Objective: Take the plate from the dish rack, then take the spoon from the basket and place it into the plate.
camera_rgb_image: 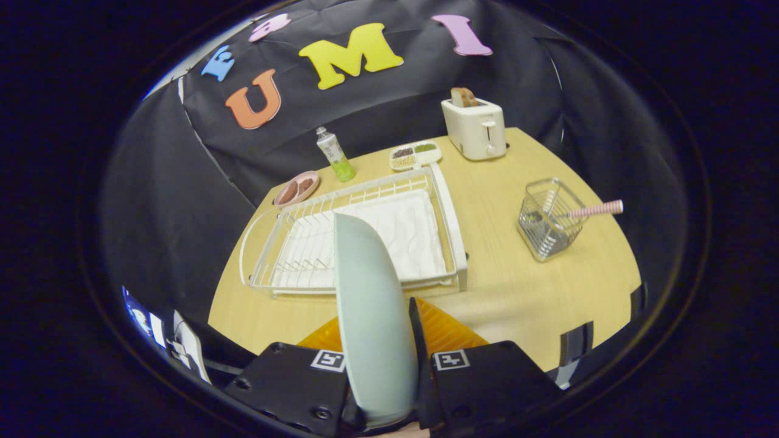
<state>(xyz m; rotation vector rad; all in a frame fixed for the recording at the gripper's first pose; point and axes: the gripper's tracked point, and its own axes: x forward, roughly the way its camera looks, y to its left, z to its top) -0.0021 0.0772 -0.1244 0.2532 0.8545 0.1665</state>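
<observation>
- The table [505,292] is a pale wood top, and its near edge runs just ahead of my fingers; its right side between the rack and the basket is bare wood, with open room there and along the near edge.
- Black cloth walls close in behind the table and on both sides, close to its far edge.
- The rack [359,237] lies flat beyond my fingers, white wire with a white mat in it, its long side running away from me.
- I hold the plate [371,328] on edge, upright; it rises from between my fingers and its top overlaps the rack's near rail in view.
- My gripper [383,389] is closed narrow, both fingers pressing the plate's rim from either side.
- A toaster [475,129] stands at the far right corner, bread in its slot.
- The basket [546,220] sits well right of the rack, apart from it.
- The spoon [593,210] leans in the basket, its striped handle sticking out to the right.
- A bottle [335,155], a tray [415,154] and a small dish [297,188] sit along the rack's far side.
</observation>
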